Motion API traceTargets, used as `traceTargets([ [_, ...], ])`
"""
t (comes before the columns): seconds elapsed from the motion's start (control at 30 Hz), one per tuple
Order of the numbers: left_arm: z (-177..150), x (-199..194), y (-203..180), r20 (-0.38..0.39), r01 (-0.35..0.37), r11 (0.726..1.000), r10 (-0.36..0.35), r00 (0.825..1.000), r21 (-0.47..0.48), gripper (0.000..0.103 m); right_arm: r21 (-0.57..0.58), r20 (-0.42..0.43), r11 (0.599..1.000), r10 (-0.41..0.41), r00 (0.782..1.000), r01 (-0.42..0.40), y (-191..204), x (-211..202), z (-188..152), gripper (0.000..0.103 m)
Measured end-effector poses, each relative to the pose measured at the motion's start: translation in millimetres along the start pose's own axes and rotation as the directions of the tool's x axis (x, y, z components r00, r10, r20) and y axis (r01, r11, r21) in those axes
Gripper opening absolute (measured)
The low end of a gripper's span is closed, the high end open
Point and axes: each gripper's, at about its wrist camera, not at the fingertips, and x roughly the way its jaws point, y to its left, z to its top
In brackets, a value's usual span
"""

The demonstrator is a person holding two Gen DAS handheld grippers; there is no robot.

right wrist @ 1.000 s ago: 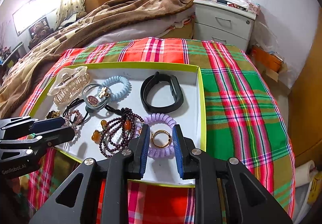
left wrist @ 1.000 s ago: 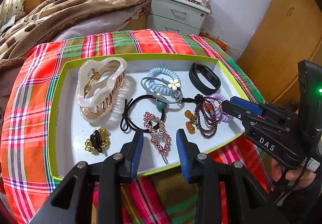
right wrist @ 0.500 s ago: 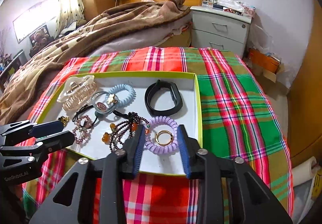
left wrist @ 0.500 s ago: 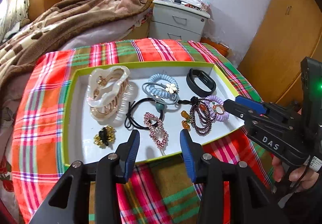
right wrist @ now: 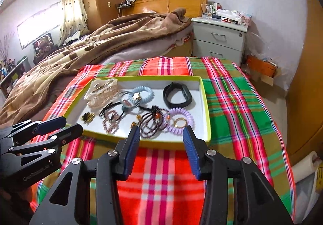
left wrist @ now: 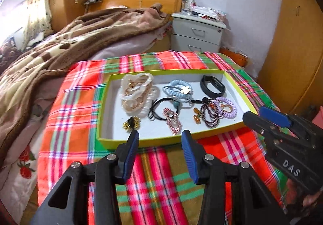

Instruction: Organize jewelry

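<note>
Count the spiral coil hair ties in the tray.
2. The blue coil hair tie lies mid-tray toward the far wall, with a flower-charm tie over it. The purple coil hair tie lies near the tray's front right, with a gold ring on it.

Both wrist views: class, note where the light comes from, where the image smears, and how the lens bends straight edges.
Right wrist view: daylight blows out the curtained window; the plaid cloth between the fingers smears with motion blur. Left wrist view: the wardrobe bows outward from fisheye distortion; the tray and jewellery stay fairly sharp under even light; dark vignetting fills the corners.
</note>
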Motion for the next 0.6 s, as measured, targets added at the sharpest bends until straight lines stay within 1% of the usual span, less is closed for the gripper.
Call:
traceTargets([
  [0.17, -10, -12, 1, 0.014, -0.060, 0.998, 0.061, 0.998, -0.019, 0.045, 0.005, 0.004, 1.000, 0.003, 1.000, -0.003, 7, -5, -10, 0.045],
  [0.23, -14, -15, 1, 0.019, -0.074, 0.997, 0.075, 0.997, -0.026, 0.045, 0.006, 0.003, 1.000, 0.003, 1.000, -0.003, 9, -7, -13, 0.045],
  [0.33, -19, -18, 1, 0.011, -0.077, 0.996, 0.077, 0.997, -0.036, 0.045, 0.007, 0.008, 1.000, -0.001, 1.000, 0.001, 11, -11, -17, 0.045],
  [0.43, -23, -18, -3, -0.006, -0.120, 0.993, 0.120, 0.993, -0.020, 0.045, 0.008, 0.013, 1.000, 0.000, 1.000, 0.000, 12, -15, -21, 0.045],
  [0.5, -25, -19, -6, -0.006, -0.117, 0.993, 0.117, 0.993, -0.009, 0.045, 0.009, 0.018, 1.000, 0.000, 1.000, 0.000, 13, -17, -22, 0.045],
  [0.6, -28, -20, -7, -0.005, -0.103, 0.995, 0.103, 0.995, -0.015, 0.045, 0.010, 0.024, 1.000, -0.001, 1.000, 0.001, 14, -20, -23, 0.045],
])
